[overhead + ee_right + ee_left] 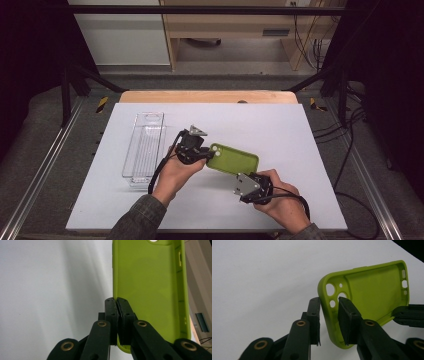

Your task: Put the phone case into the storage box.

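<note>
Phone case (233,161), green, held above the bench (280,125) near its front edge. Gripped at the bottom rim by right tongs (117,301), clamped tight. Straddled at the camera end by left tongs (329,305), narrowly parted, not quite pinching.

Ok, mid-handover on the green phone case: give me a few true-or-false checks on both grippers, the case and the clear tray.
1. The right gripper is shut on the green phone case. True.
2. The left gripper is clamped tight on the case. False: its jaws straddle the camera-hole end, with a gap showing.
3. The case lies in the clear tray. False: it is outside the tray, to its right.
4. The case's open inside faces the gripper cameras. True.
</note>
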